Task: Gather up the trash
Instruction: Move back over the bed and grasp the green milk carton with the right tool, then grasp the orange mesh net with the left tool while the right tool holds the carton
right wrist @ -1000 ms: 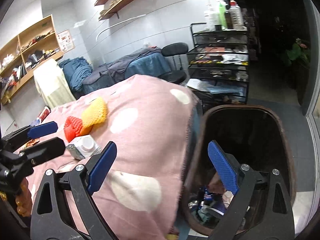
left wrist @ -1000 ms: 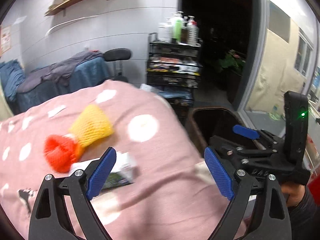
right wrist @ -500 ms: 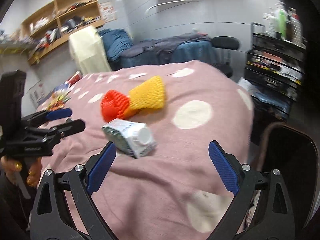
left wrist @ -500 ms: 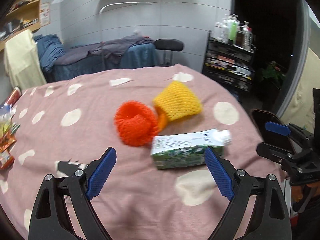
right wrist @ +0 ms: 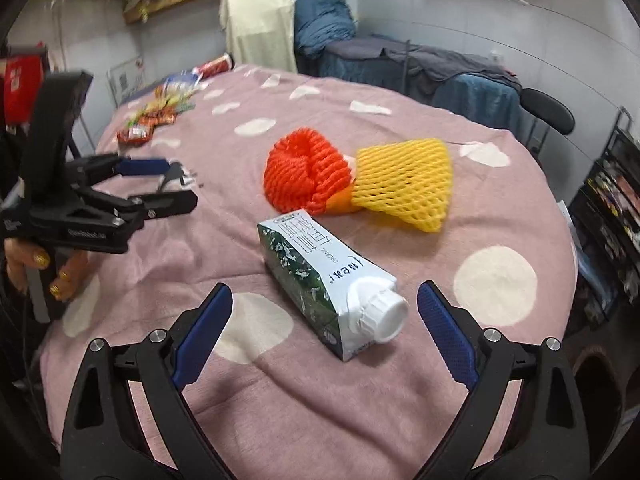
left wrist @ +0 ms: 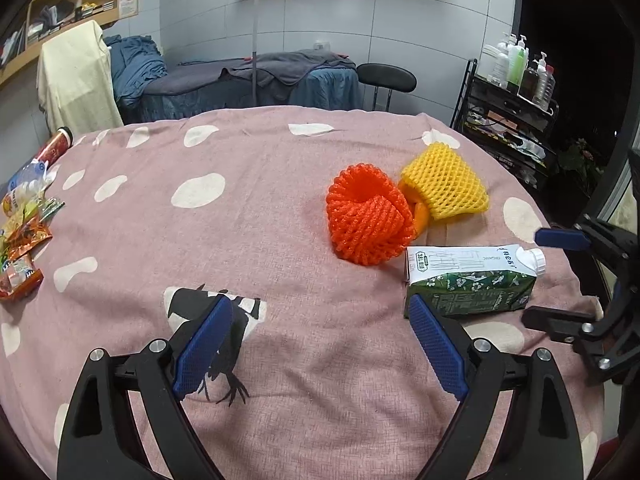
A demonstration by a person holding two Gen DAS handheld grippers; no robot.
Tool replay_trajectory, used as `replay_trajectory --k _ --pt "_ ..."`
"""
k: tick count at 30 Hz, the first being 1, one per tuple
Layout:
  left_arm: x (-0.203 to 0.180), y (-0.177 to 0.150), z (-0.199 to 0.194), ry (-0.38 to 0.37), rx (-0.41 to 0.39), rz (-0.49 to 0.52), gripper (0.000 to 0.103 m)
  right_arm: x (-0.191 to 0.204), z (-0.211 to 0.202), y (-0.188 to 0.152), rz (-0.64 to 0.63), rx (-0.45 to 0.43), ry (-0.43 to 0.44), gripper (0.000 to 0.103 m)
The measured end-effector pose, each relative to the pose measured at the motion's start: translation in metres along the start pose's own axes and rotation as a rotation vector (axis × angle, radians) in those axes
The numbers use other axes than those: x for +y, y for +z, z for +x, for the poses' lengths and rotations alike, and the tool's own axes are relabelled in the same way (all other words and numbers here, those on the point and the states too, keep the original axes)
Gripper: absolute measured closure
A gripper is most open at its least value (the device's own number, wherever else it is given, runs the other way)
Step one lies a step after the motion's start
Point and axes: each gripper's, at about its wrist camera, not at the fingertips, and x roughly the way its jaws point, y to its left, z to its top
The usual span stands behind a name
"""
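A: Where is the trash found relative to the jaws?

B: A green-and-white drink carton [right wrist: 325, 282] is seen lying on its side on the pink spotted blanket [right wrist: 400, 400], its white cap [right wrist: 384, 314] turned toward the right gripper [right wrist: 325, 336]. It lies just ahead of the gap between those jaws, which are spread wide with nothing held. Beyond the carton, an orange foam net [right wrist: 304, 176] and a yellow foam net [right wrist: 404, 186] are touching each other.

A: And the left gripper [left wrist: 320, 344]?

B: Its jaws are also held apart and empty. The carton is seen just beyond its right jaw, the nets farther ahead on that side.

A: How should the carton be taken well?

B: Judged from here, the right jaws should be advanced until the carton body, not the cap, is straddled across its narrow faces, then closed firmly but not crushingly, since the carton is probably light and easily dented.

A: What room is available?

B: Open blanket is left on either side of the carton. The nets are close behind it and could be nudged. The table edge drops away near the right jaw. Snack wrappers [left wrist: 20, 240] lie well apart beyond the left jaw.
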Motion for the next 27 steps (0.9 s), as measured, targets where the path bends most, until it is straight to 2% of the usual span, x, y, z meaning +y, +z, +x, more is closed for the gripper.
replay_trajectory --k 3,9,12,14,16,21,24,27 --pt "-0.003 0.001 0.004 -0.004 0.006 0.013 0.015 0.001 0.019 0.011 -0.062 0.05 0.007 0.011" --pt "-0.001 0.009 0.014 -0.031 0.029 0.004 0.015 -0.004 0.061 0.026 -0.11 0.177 0.093 0.027" --pt "0.0 0.017 0.024 -0.036 0.044 0.002 0.015 -0.001 0.066 0.025 -0.123 0.193 0.125 0.036" --pt "-0.003 0.023 0.032 -0.043 0.051 0.007 0.015 0.001 0.062 0.024 -0.124 0.181 0.133 0.047" --pt "-0.006 0.028 0.041 -0.044 0.06 0.015 0.015 0.003 0.055 0.022 -0.112 0.161 0.159 0.053" --pt "-0.014 0.042 0.061 -0.038 0.075 0.033 0.017 0.005 0.028 0.013 -0.062 0.088 0.168 0.053" --pt "-0.017 0.049 0.073 -0.041 0.096 0.04 0.021 0.002 0.011 0.005 -0.013 0.051 0.155 0.053" --pt "-0.019 0.053 0.083 -0.074 0.125 0.027 0.037 -0.001 -0.002 -0.005 0.04 0.03 0.149 0.054"
